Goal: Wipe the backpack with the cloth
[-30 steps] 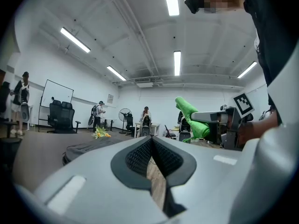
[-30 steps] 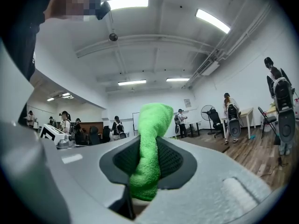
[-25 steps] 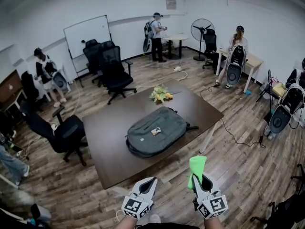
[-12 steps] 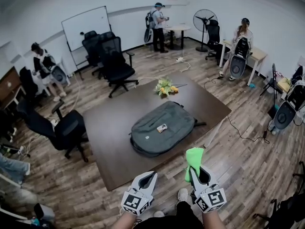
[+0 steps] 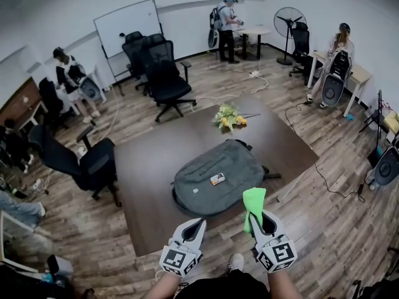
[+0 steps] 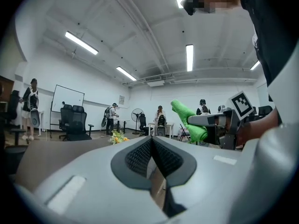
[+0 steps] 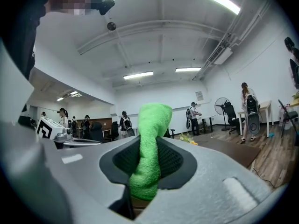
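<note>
A grey backpack (image 5: 218,176) lies flat on the dark brown table (image 5: 149,167), with a small tag on its top. My right gripper (image 5: 257,220) is shut on a bright green cloth (image 5: 254,203), which sticks up out of the jaws just in front of the table's near edge; the same green cloth (image 7: 149,148) fills the right gripper view. My left gripper (image 5: 194,229) hangs beside it, shut and empty, below the near table edge. From the left gripper view the green cloth (image 6: 189,120) shows to the right.
A bunch of yellow flowers (image 5: 229,117) lies on the table beyond the backpack. Black office chairs (image 5: 93,167) stand at the table's left and behind it (image 5: 165,80). Several people stand or sit along the walls. A cable (image 5: 330,182) runs over the wooden floor at right.
The view has come closer to the table, so the backpack sits nearer both grippers. The grippers hold the same pose, the cloth still clamped in the right one.
</note>
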